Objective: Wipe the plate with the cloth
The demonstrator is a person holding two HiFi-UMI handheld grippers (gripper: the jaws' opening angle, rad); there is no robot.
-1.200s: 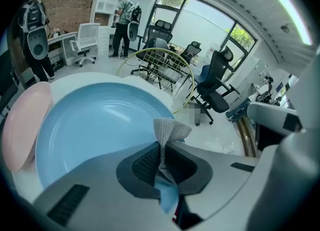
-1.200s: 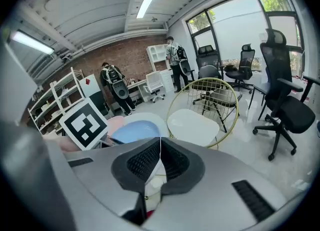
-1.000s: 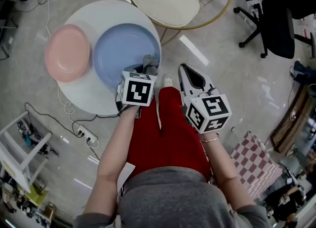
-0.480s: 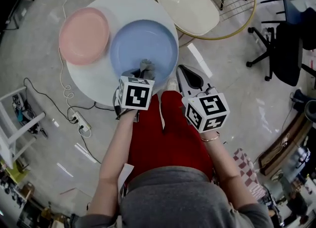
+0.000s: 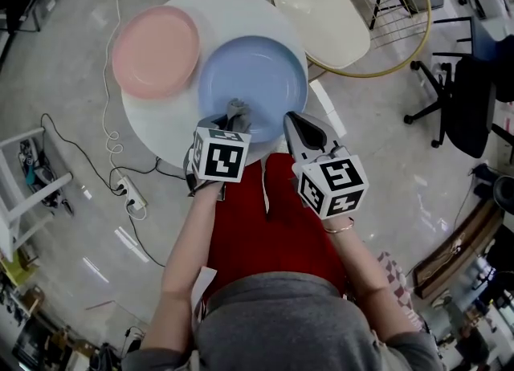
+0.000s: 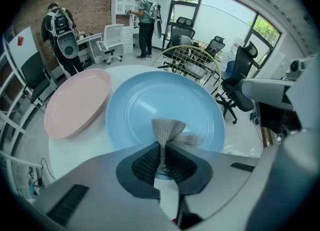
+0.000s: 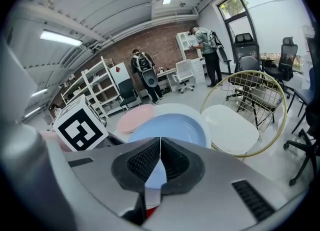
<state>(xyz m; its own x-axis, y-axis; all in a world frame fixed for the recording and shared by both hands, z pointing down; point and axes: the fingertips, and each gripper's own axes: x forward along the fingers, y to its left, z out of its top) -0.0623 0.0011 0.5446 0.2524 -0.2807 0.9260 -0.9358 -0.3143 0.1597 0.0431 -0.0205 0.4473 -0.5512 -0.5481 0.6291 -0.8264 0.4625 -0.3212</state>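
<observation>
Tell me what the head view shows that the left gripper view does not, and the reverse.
Only the head view: the person's red trousers and a power strip on the floor. Only the left gripper view: people by a brick wall, and windows. Both: the left gripper shut on the cloth over the blue plate, with the pink plate beside it.

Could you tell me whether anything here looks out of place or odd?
The pink plate appears to overhang the edge of the white round table. Otherwise nothing stands out: the left gripper pinches the grey cloth over the blue plate.
</observation>
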